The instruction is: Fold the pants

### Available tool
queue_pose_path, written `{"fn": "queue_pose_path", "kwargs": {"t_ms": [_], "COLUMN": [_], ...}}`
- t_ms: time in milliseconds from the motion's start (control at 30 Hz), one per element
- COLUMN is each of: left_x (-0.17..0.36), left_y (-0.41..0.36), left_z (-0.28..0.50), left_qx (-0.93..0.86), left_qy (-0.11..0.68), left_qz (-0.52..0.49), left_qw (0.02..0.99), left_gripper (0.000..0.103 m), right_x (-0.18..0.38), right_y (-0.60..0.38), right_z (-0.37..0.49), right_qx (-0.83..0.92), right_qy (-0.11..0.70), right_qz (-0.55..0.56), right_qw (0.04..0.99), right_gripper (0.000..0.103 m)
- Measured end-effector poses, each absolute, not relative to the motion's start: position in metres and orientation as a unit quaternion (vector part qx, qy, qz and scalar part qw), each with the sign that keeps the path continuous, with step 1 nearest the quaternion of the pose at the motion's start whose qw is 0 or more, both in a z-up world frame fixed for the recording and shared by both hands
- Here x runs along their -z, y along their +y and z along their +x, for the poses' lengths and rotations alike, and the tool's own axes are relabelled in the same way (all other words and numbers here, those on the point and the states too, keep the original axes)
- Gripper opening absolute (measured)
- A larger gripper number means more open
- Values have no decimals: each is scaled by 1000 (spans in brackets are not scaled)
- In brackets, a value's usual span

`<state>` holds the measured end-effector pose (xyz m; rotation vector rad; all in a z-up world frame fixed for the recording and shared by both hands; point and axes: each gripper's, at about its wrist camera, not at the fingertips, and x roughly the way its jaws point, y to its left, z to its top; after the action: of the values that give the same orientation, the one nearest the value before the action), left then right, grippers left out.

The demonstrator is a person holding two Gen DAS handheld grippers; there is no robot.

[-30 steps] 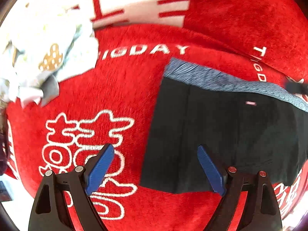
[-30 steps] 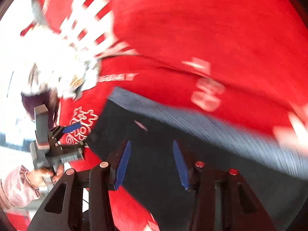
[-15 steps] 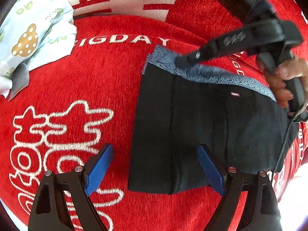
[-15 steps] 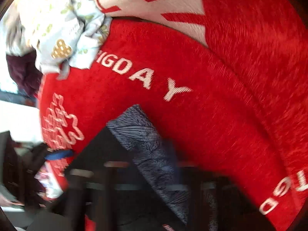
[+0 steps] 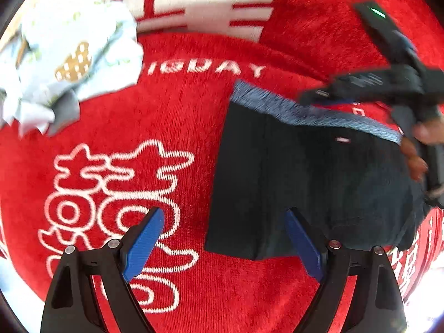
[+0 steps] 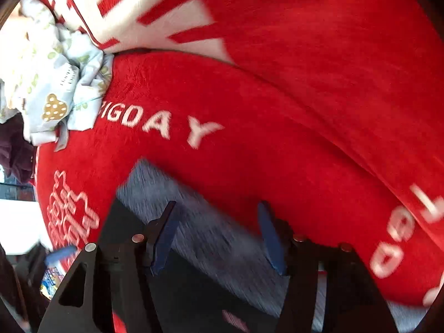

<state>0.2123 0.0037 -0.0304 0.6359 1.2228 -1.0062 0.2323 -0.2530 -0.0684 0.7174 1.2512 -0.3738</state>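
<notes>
While left gripper (image 5: 223, 242) hangs wide, empty, over red blanket (image 5: 180, 116), pants (image 5: 305, 183) lie flat, their left edge between its fingers. Right gripper (image 6: 217, 237), jaws just opening, straddles waistband (image 6: 194, 216), pads not gripping.

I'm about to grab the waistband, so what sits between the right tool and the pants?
Nothing visible. The right tool hangs open just over the blue-grey waistband of the pants.
</notes>
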Motion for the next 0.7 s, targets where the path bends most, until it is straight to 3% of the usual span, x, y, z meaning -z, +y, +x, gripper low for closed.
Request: {"fn": "queue_pose_path", "kwargs": {"t_ms": [333,600,700], "left_x": [-32,-2,17], "left_y": [-71,-165,-179], "left_z": [105,-45,-78], "left_qx": [519,518,505], "left_qy": [501,518,529], "left_qz": [309,343,352], "left_qw": [620,588,584], "left_gripper": [90,90,90], "right_x": [-29,-37,-26], "right_y": [-274,-290,-297], "right_z": [-32,-331,-415], "right_qx": [300,516,550], "right_qy": [452,337,272], "right_qz": [455,560,606], "right_qw": [706,554,506], "right_gripper": [62,62,56]}}
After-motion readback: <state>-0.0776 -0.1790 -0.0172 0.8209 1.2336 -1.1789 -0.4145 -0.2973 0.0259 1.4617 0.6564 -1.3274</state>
